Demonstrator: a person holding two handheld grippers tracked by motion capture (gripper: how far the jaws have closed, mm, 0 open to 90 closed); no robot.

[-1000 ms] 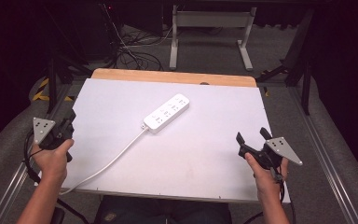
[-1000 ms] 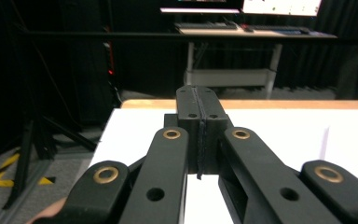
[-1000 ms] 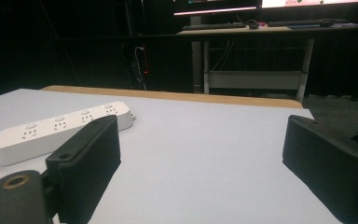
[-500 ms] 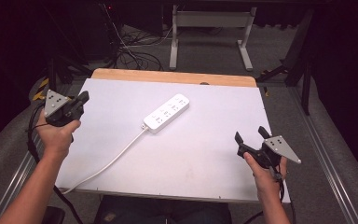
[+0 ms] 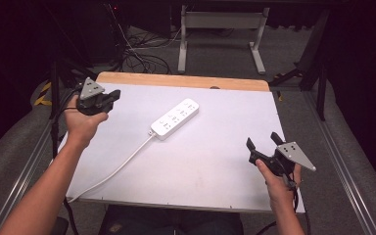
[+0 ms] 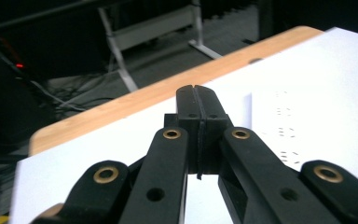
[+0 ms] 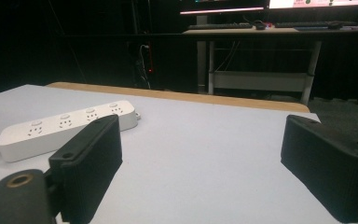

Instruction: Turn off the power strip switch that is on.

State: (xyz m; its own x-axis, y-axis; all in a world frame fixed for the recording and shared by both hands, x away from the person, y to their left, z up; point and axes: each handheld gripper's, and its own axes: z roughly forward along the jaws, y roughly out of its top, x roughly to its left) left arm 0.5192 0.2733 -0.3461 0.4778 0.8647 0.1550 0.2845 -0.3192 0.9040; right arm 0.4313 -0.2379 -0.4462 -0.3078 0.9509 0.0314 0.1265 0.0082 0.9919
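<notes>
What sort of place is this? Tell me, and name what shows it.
Probably a lab or workshop set up for recording. A white-topped table holds a lone power strip, loose cables lie on the grey floor behind it, and a desk with a keyboard and lit screens stands in the dark background.

Glossy white plastic power strip [image 5: 174, 119]; matt white table [image 5: 215, 166], wood-edged.

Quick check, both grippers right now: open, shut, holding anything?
Left gripper: shut, jaws pressed together, nothing between them.
Right gripper: open wide, holding nothing; the power strip lies beyond it on the table.
</notes>
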